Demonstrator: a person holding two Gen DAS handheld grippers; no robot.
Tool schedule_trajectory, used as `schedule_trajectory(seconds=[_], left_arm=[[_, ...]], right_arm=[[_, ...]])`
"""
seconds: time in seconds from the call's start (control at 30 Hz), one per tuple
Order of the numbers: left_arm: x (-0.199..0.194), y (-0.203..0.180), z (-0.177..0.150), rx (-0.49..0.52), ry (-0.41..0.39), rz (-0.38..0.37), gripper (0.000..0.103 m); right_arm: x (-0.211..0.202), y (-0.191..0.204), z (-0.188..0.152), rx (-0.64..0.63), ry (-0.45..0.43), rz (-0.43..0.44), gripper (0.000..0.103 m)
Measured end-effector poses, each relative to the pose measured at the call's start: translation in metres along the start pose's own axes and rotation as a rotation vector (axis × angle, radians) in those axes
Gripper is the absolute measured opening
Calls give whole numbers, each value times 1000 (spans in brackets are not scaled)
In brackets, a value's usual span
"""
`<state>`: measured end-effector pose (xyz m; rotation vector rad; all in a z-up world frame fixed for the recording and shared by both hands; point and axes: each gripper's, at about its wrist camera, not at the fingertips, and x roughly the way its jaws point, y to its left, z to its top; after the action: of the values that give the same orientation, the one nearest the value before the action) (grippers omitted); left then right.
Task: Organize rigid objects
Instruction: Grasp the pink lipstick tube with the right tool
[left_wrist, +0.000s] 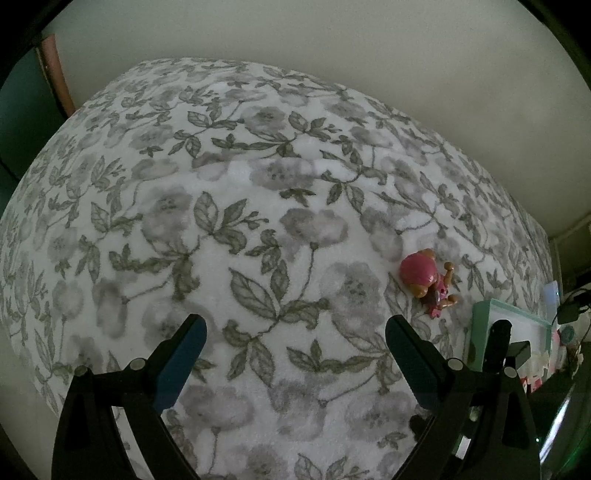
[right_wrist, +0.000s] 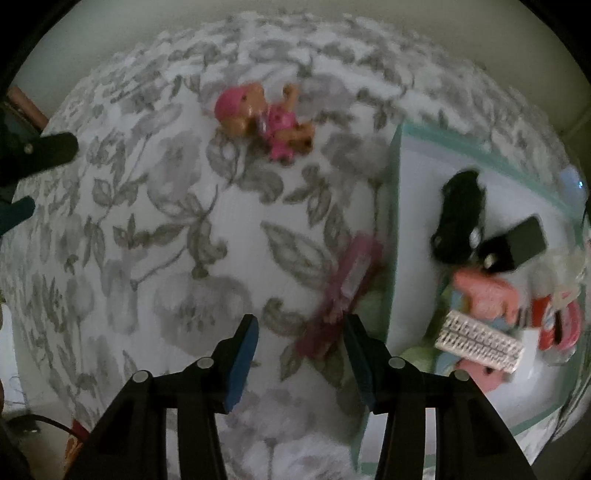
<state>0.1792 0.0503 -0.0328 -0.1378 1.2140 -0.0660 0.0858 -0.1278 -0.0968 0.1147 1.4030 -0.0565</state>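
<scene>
A pink and tan toy puppy (left_wrist: 430, 282) (right_wrist: 266, 122) lies on its side on the flowered blanket (left_wrist: 258, 221). A flat pink toy (right_wrist: 351, 277), blurred, lies on the blanket against the mint-green box (right_wrist: 393, 221). My right gripper (right_wrist: 301, 328) points down over its near end. The jaws stand apart, and that end lies between them, close to the right pad, with no pad pressing on it. My left gripper (left_wrist: 295, 328) hovers wide open over bare blanket, left of the puppy, with nothing between its fingers.
The box (left_wrist: 480, 332) holds a black toy car (right_wrist: 460, 218), a black block (right_wrist: 517, 243), a pink figure (right_wrist: 484, 295), a small white keyboard (right_wrist: 480, 345) and a red can (right_wrist: 557, 325). A pale wall runs behind the bed.
</scene>
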Motion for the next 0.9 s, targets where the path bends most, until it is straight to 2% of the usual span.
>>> schedule_trajectory(seconds=[0.1,0.23,0.4,0.57,0.73,0.9], left_arm=[[0,0,0,-1,2,-3,98],[3,0,0,-3,8,0,98],[11,-5,-2,13,27,1,97],[22,-14,-4,31,51,-18,98],[28,-30,-4,51,48,-38,98],[38,-48,-2,56,58,-80,98]], right_arm=[[7,1,-5,9,10,21,51],[4,-3,0,34,-39,79,52],[5,-8,7,35,-99,68,48],[4,-9,17,5,-139,17,28],[3,-7,18,-23,-150,1,22],[5,-15,23,-9,-168,16,21]])
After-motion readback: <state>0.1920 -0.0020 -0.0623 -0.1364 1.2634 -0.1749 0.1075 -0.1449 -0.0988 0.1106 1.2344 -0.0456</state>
